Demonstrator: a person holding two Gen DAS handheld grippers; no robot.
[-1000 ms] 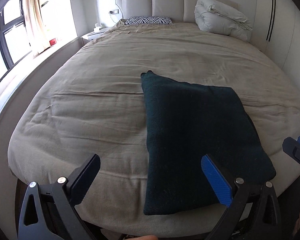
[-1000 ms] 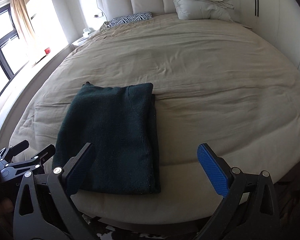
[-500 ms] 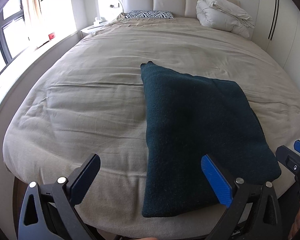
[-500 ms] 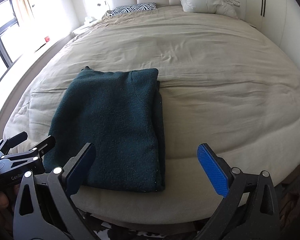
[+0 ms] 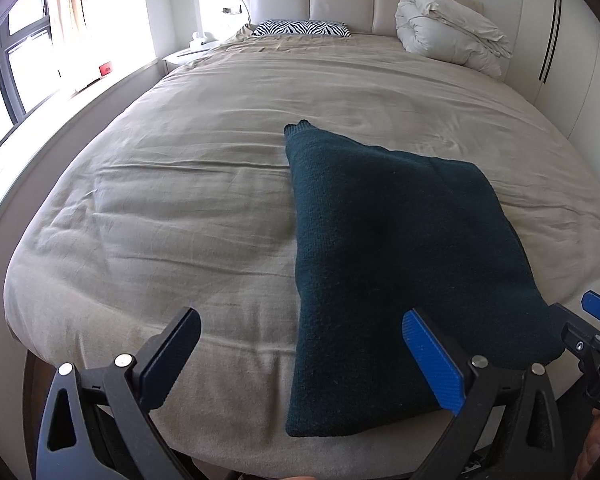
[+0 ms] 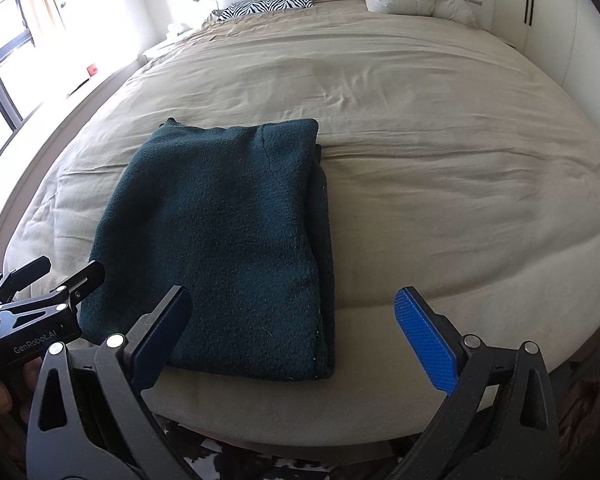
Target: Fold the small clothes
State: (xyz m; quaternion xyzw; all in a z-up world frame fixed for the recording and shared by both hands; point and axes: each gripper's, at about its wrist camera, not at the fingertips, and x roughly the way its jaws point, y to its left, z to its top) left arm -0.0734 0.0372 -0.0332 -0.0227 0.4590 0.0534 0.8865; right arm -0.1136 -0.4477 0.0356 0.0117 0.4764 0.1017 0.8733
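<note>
The folded sweater lies flat near the bed edge, within reach; both grippers hold jaws apart, empty.

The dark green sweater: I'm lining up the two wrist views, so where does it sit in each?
Left wrist: the sweater lies right of centre, running down to the lower edge of the bed.
Right wrist: the sweater lies left of centre, near the bed's front edge.
Shared landmark: the zebra pillow at the headboard, top centre in both.
</note>
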